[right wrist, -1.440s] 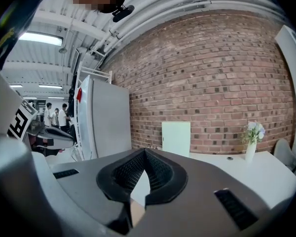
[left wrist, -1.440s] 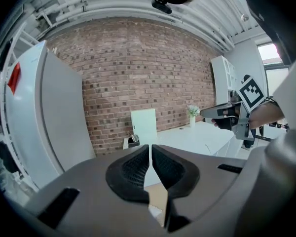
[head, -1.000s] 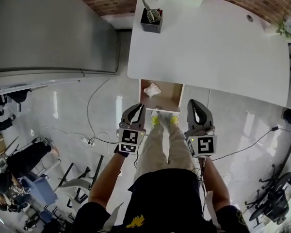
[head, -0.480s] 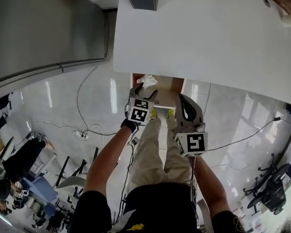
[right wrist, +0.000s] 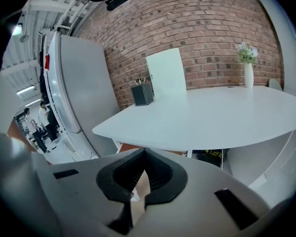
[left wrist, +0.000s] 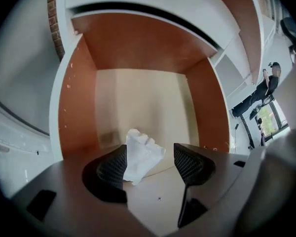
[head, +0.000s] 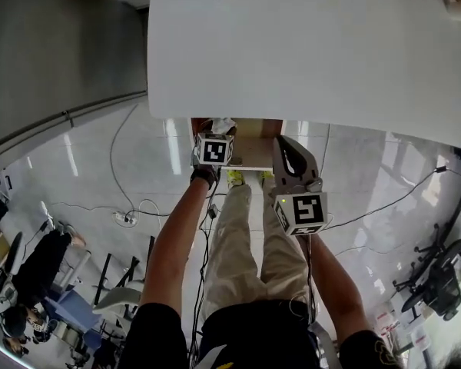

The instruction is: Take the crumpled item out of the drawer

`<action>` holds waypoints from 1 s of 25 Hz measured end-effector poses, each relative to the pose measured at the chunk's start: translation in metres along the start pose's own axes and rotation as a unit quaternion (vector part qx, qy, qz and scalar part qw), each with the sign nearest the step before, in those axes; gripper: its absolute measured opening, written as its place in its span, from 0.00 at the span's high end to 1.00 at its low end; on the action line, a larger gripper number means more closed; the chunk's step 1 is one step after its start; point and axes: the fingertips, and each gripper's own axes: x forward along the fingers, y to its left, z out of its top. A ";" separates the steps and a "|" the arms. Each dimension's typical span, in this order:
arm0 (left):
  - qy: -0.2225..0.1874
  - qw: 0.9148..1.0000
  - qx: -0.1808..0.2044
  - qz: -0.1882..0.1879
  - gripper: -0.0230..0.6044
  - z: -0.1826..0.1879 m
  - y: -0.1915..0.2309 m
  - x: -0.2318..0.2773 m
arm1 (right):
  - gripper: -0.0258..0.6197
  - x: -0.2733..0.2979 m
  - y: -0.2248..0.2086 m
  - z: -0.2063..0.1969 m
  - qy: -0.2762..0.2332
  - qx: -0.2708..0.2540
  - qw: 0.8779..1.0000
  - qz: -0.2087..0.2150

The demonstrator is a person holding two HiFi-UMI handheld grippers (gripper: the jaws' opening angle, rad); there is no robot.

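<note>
The crumpled white paper (left wrist: 140, 154) lies on the pale floor of the open wooden drawer (left wrist: 76, 107), near its front. My left gripper (left wrist: 150, 152) reaches into the drawer and its jaws are opening. The paper stands between them, against the left pad (left wrist: 113, 167) and apart from the right one. From the head view the left gripper (head: 213, 133) is at the drawer (head: 250, 151), with the paper (head: 221, 123) just beyond its marker cube. My right gripper (head: 283, 143) hangs in front of the drawer's right half, shut and holding nothing; its tips (right wrist: 140, 154) meet.
The white table (head: 315, 52) overhangs the drawer. A black holder (right wrist: 142, 94), a white board (right wrist: 165, 75) and a vase of flowers (right wrist: 247, 65) stand on it. A grey cabinet (right wrist: 79, 93) is at the left. The person's legs (head: 246, 229) are below; a cable (head: 127, 220) lies on the floor.
My left gripper has gone forward from beside the right one into the drawer, and its jaws now stand apart around the paper. The head has leaned closer to the table.
</note>
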 end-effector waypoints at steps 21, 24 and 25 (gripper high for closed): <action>-0.159 0.984 0.075 -0.010 0.83 0.073 -0.096 -0.277 | 0.92 -0.112 0.018 0.138 -0.026 -0.040 0.998 0.041; -0.218 0.973 0.072 -0.002 0.83 0.114 -0.111 -0.340 | 0.92 -0.128 0.013 0.183 -0.057 -0.039 0.997 0.038; -0.239 0.968 0.073 0.001 0.83 0.130 -0.115 -0.358 | 0.92 -0.132 0.010 0.199 -0.070 -0.040 0.996 0.037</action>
